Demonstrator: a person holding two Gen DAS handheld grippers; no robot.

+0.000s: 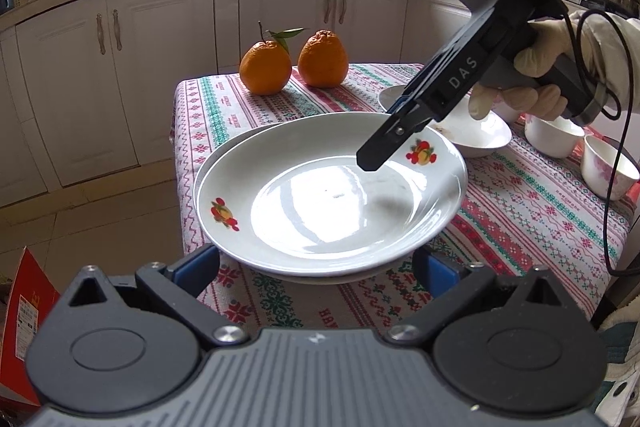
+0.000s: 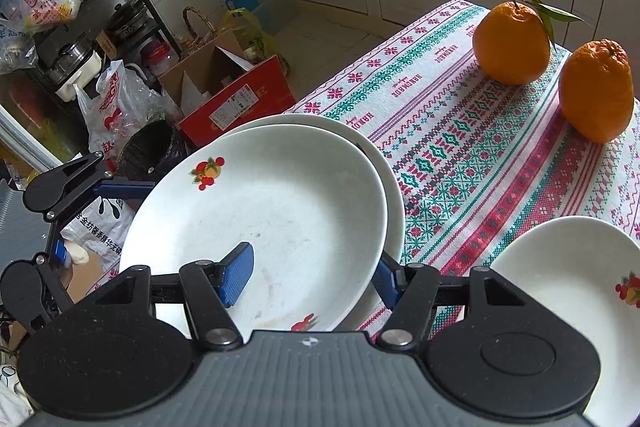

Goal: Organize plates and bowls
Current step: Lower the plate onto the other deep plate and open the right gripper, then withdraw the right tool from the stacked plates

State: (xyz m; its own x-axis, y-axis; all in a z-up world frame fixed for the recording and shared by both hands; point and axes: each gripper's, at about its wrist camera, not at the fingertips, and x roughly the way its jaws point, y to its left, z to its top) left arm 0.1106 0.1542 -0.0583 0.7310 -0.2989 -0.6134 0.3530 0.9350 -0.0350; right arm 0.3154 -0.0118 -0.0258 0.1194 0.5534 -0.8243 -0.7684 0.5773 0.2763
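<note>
A white plate with fruit prints [image 1: 332, 187] lies on top of a second white plate [image 1: 240, 141] at the table's near left corner. In the right wrist view the top plate [image 2: 280, 203] sits off-centre on the lower plate [image 2: 384, 163]. My right gripper [image 2: 312, 275] straddles the top plate's rim, one blue pad [image 2: 238, 273] above it and one below, with a gap showing; it also shows in the left wrist view [image 1: 376, 157]. My left gripper [image 1: 320, 267] is open, its blue fingers [image 1: 196, 267] spread beside the near rim of the stack.
Two oranges [image 1: 294, 65] stand at the table's far edge. A shallow white bowl [image 1: 472, 131] and small white cups [image 1: 606, 167] sit at the right. Another fruit-print dish [image 2: 576, 287] lies at the right. Boxes and bags [image 2: 236, 95] crowd the floor.
</note>
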